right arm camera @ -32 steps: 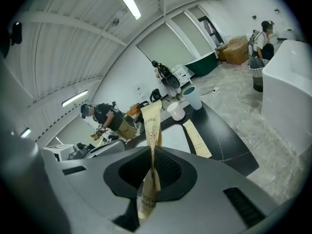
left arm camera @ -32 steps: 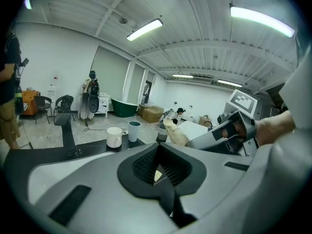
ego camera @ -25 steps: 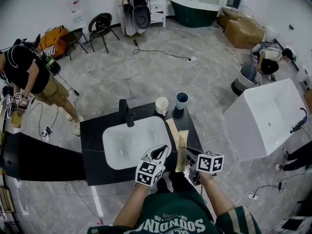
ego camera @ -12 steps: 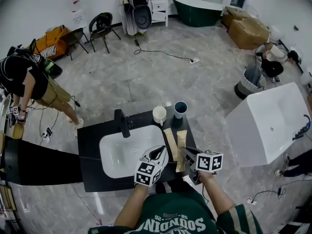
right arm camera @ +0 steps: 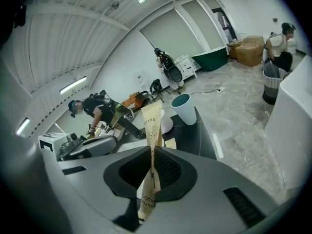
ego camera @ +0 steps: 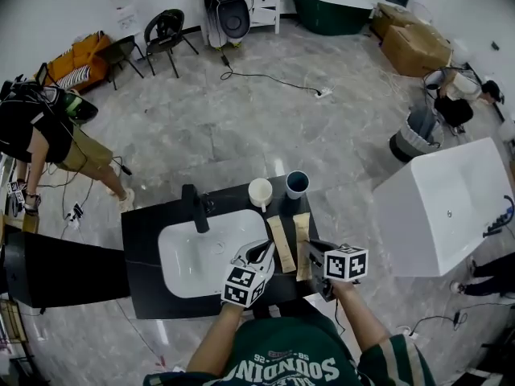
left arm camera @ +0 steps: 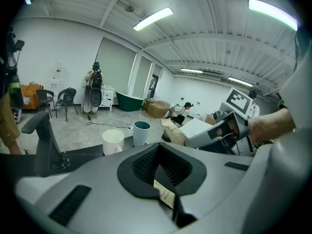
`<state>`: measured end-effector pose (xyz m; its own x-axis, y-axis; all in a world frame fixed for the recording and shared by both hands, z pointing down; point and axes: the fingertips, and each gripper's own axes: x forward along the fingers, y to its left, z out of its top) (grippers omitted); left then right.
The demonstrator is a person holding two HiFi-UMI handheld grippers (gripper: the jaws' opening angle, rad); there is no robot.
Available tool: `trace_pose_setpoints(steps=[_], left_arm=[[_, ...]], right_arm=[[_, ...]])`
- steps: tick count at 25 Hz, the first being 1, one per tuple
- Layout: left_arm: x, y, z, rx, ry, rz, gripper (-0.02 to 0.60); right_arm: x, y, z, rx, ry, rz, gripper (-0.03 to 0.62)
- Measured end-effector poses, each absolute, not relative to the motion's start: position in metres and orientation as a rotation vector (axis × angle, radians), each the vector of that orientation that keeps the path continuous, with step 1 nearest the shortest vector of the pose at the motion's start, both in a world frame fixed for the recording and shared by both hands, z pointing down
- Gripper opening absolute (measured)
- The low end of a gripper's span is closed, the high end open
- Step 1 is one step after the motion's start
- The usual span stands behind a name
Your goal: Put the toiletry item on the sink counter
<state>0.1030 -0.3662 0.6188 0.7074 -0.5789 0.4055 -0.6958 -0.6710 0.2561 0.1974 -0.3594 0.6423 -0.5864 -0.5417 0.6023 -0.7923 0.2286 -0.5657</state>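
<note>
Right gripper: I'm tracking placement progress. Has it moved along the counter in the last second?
Yes. The right gripper, its claw shut on a tan packet, has moved forward over the counter, nearer the blue cup.

The lower end of the packet (right arm camera: pixel 151 130) disappears between the closed jaws of the right gripper (right arm camera: pixel 150 152) — its print there is cut down to a few letters. In the head view, the same end lies under that gripper. Low between the meeting jaws of the left gripper (left arm camera: pixel 158 152) sits a scrap of printed label (left arm camera: pixel 165 195); the rest is hidden, and whether it is pinched cannot be told. The wearer's shirt (ego camera: pixel 282 364) is cut off by the bottom edge. A crouching person (ego camera: pixel 457 107) at far right is too small to make out in detail.
</note>
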Motion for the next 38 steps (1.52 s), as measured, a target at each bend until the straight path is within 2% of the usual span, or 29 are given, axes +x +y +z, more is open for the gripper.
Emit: trace_pose_setpoints(steps=[29, 38], left_arm=[[0.075, -0.387, 0.657, 2.341, -1.11, 0.477, 0.011], [0.067, -0.387, 0.663, 2.305, -1.137, 0.484, 0.011]], right_arm=[[0.242, -0.407, 0.794, 1.118, -1.857, 1.57, 0.054], [0.243, -0.408, 0.814, 1.119, -1.803, 1.53, 0.054]])
